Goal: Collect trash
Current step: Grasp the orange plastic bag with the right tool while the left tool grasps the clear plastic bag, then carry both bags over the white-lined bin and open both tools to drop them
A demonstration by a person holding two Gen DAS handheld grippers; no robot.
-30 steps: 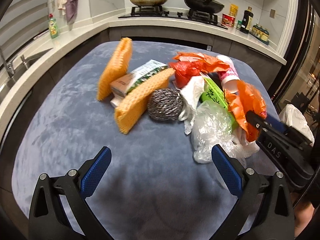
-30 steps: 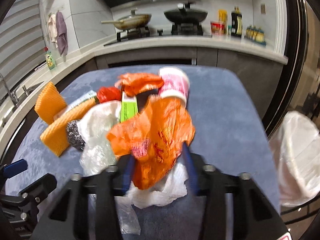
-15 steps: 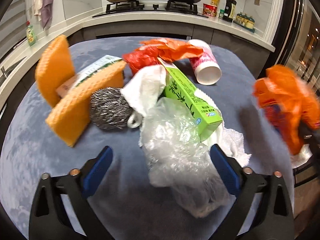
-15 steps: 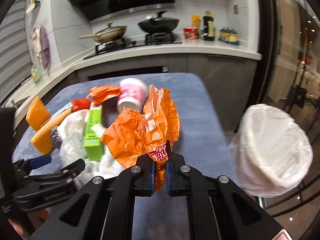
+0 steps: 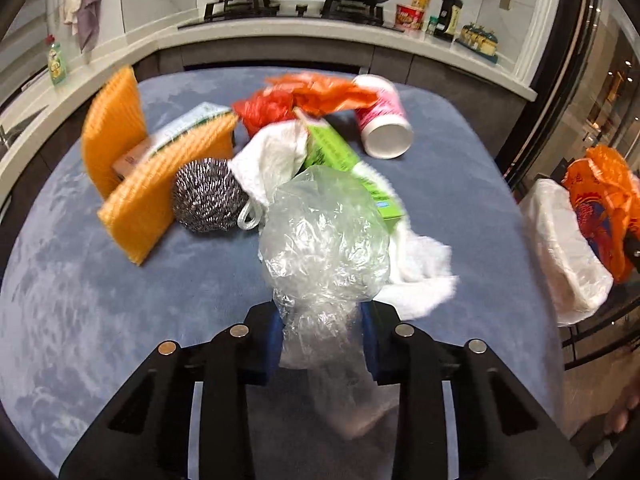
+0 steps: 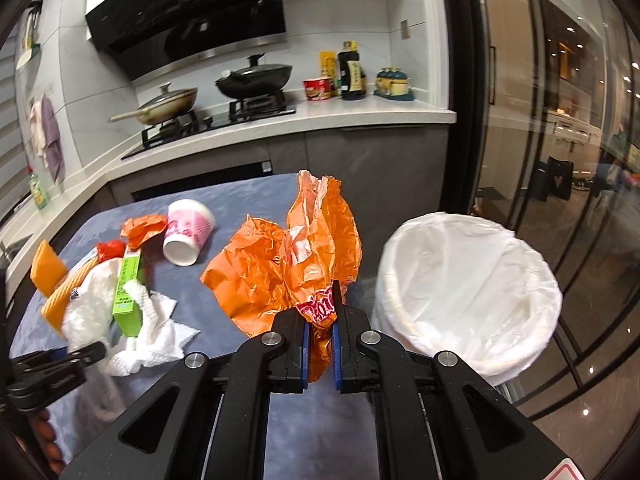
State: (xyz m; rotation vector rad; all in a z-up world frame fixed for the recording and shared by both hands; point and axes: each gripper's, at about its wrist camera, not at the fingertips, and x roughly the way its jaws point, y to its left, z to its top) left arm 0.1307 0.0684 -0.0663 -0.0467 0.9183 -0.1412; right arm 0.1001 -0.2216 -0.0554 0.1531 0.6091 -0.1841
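My left gripper (image 5: pixel 322 332) is closing its jaws on a crumpled clear plastic bag (image 5: pixel 324 240) at the near side of the trash pile, and both blue pads touch the plastic. My right gripper (image 6: pixel 320 320) is shut on an orange plastic bag (image 6: pixel 280 272), held up off the table's right edge beside a bin with a white liner (image 6: pixel 468 292). In the left wrist view the orange plastic bag (image 5: pixel 600 200) hangs at the far right, over the bin (image 5: pixel 560 248).
On the blue-covered table (image 5: pixel 80 320) lie a green carton (image 5: pixel 344 160), a tipped pink paper cup (image 5: pixel 384 128), a white paper towel (image 5: pixel 420 276), a steel scourer (image 5: pixel 208 196), two orange sponges (image 5: pixel 112 128), and red and orange wrappers (image 5: pixel 304 96). A counter with a stove runs behind.
My left gripper moved forward and closed its wide jaws around the clear bag. My right gripper pinched the orange bag, lifted it off the pile and carried it right, toward the bin.
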